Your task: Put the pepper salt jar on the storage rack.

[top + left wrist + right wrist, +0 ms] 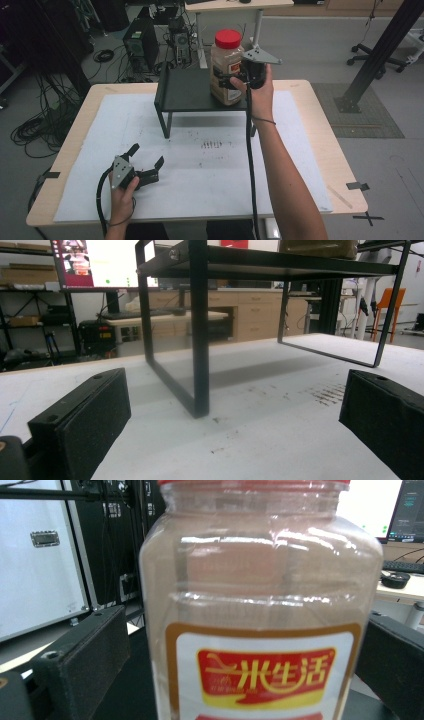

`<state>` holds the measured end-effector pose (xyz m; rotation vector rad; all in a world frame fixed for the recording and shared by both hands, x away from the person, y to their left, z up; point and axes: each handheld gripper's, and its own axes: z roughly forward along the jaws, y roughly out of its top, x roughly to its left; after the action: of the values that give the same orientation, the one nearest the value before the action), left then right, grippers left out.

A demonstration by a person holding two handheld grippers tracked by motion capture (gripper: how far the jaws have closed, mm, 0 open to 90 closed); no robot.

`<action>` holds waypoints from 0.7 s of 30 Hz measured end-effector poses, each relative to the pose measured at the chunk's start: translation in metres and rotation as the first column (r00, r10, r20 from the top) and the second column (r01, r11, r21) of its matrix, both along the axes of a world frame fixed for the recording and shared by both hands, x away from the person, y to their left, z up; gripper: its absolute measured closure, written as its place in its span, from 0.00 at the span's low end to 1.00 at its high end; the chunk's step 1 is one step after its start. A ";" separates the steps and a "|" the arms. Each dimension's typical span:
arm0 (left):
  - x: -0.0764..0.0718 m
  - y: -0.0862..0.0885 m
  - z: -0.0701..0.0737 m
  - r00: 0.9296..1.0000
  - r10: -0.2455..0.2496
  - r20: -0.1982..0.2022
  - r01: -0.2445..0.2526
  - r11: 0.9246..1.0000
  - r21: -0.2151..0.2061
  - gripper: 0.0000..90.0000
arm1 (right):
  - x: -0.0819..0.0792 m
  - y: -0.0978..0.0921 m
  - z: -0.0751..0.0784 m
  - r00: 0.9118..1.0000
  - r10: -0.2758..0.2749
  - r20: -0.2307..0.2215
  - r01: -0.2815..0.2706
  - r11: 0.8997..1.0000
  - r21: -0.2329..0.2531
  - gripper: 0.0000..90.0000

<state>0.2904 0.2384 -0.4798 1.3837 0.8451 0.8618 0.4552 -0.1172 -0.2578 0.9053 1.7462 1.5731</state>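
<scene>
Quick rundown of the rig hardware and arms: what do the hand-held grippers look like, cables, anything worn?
Both are black. The left hand-held gripper and right hand-held gripper each carry a grey three-cornered plate on top and trail a black cable. Jaw pads are black foam blocks. Forearms are bare, with a thin dark band on each wrist.

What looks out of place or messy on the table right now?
Small dark specks are scattered over the white mat in front of the black shelf, like spilled crumbs or marks. The jar stands upright near the shelf's right edge, between the right gripper's jaws. Nothing looks damaged.
</scene>
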 end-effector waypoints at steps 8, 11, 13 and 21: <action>0.000 0.000 0.000 1.000 0.001 -0.001 -0.001 1.000 0.004 0.00 | -0.006 -0.004 0.001 1.000 -0.009 0.005 0.009 1.000 0.009 0.01; 0.000 0.000 0.000 1.000 0.000 -0.001 0.000 1.000 0.005 0.00 | -0.009 -0.006 0.002 1.000 -0.010 0.009 0.010 1.000 0.008 0.01; 0.000 0.000 0.000 1.000 0.000 -0.001 0.000 1.000 0.004 0.00 | -0.011 -0.007 0.002 1.000 -0.015 0.012 0.014 1.000 0.004 0.01; 0.000 0.000 0.000 1.000 0.000 -0.002 0.000 1.000 0.005 0.00 | -0.020 -0.014 0.003 0.999 -0.032 0.023 0.032 0.999 0.014 0.00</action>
<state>0.2900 0.2382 -0.4797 1.3886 0.8451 0.8632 0.4356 -0.1309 -0.2548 0.9134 1.6987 1.5711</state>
